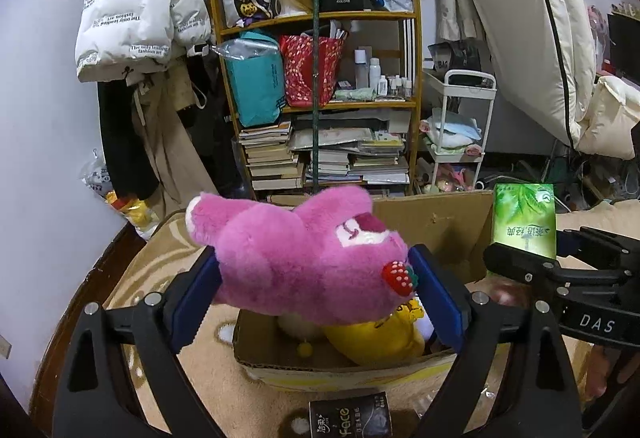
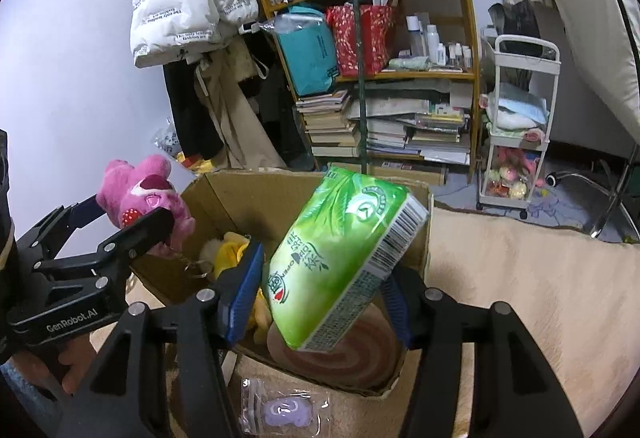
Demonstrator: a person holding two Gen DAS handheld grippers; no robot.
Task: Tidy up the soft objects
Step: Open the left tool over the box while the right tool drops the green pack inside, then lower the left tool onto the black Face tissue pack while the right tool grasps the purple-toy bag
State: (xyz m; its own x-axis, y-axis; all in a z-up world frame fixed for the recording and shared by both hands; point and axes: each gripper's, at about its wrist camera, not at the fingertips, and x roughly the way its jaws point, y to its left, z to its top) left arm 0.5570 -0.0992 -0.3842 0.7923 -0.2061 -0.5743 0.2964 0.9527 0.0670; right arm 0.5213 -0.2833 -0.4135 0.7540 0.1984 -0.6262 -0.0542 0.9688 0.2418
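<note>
My left gripper (image 1: 316, 278) is shut on a pink plush bear (image 1: 304, 258) with a strawberry on it and holds it above the open cardboard box (image 1: 432, 226). The bear also shows in the right wrist view (image 2: 140, 198). My right gripper (image 2: 320, 278) is shut on a green tissue pack (image 2: 344, 258) and holds it above the same box (image 2: 248, 194). The pack shows at the right of the left wrist view (image 1: 524, 218). In the box lie a yellow plush (image 1: 380, 342) and a brown-and-cream swirl cushion (image 2: 344, 358).
The box stands on a beige patterned blanket (image 2: 520, 278). A dark tissue pack (image 1: 350, 416) and a bagged purple item (image 2: 284, 410) lie in front of the box. Behind it are a cluttered wooden shelf (image 1: 320, 86), hanging jackets (image 1: 140, 6) and a white cart (image 2: 520, 126).
</note>
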